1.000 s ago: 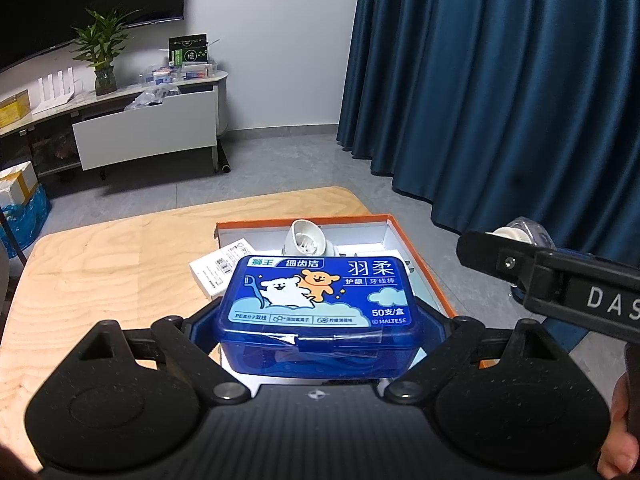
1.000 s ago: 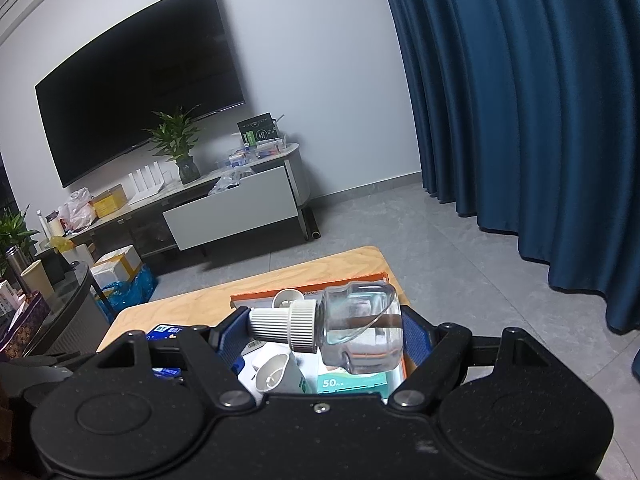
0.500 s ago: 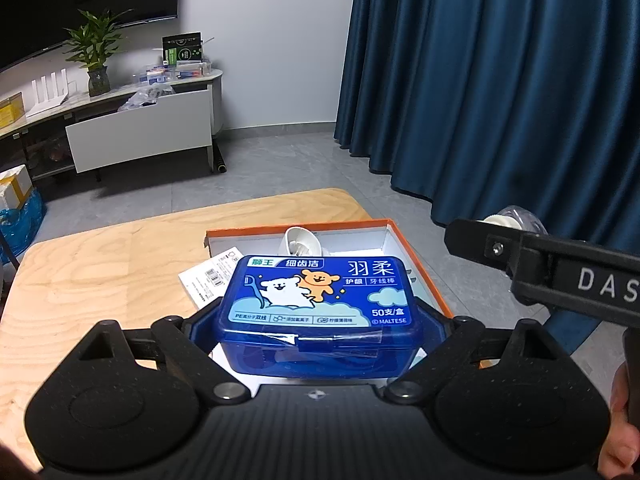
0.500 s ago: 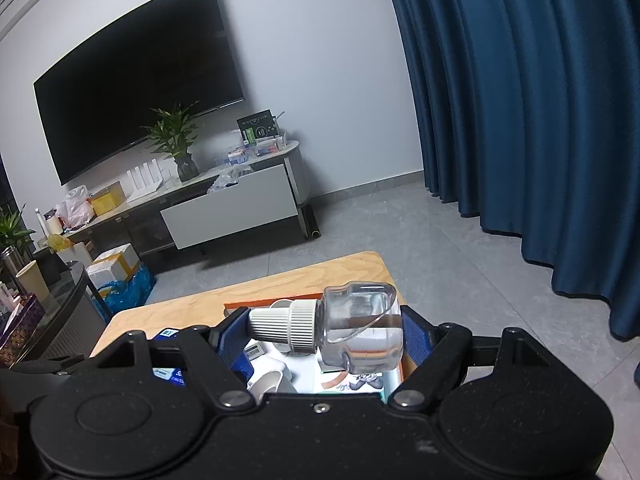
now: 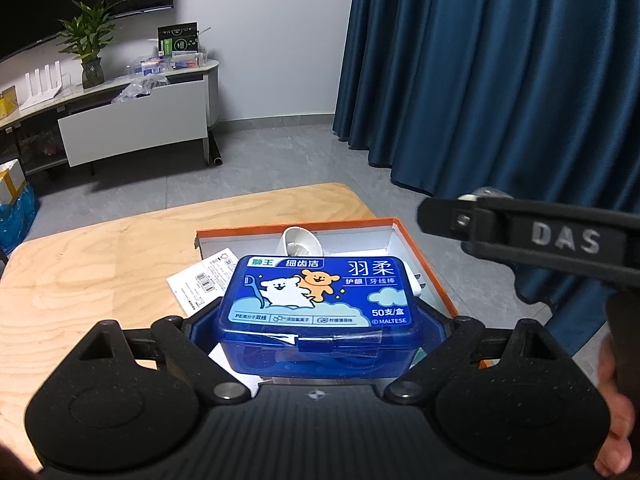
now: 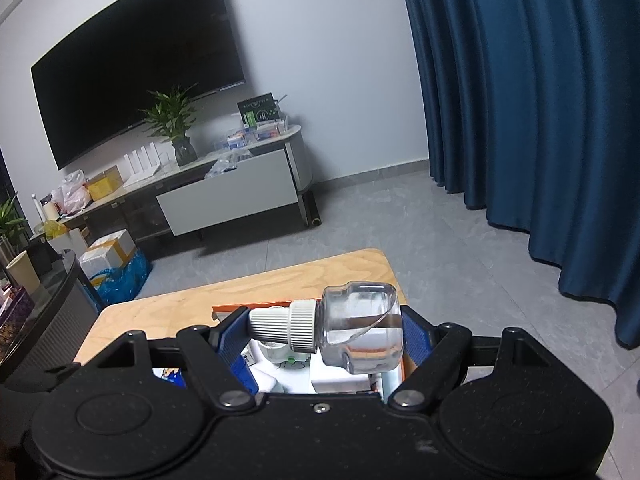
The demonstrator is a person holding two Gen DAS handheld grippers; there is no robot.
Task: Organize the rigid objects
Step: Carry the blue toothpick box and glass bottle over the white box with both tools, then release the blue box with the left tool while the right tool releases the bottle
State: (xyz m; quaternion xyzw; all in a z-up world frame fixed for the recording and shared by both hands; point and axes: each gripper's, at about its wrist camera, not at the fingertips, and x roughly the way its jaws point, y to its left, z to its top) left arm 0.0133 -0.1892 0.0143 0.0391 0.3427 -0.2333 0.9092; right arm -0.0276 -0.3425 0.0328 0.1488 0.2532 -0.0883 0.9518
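Note:
My left gripper [image 5: 320, 320] is shut on a blue floss-pick box [image 5: 320, 304] with cartoon bears on its lid, held above an orange-rimmed white tray [image 5: 404, 222]. In the tray lie a white cup-shaped piece [image 5: 301, 240] and other white items. My right gripper [image 6: 324, 332] is shut on a clear bottle with a white ribbed cap [image 6: 340, 332], held sideways above the same tray [image 6: 256, 306]. The right gripper's side [image 5: 532, 240] shows at the right of the left wrist view.
The tray sits at the right end of a light wooden table [image 5: 100, 264]. A white leaflet [image 5: 200, 284] lies just left of the tray. Blue curtains [image 5: 500, 80] hang to the right. A TV stand [image 6: 224, 196] is across the grey floor.
Both grippers keep their objects. The right gripper has moved up and away over the tray. The left gripper has shifted a little, with the tray now sitting more to the right.

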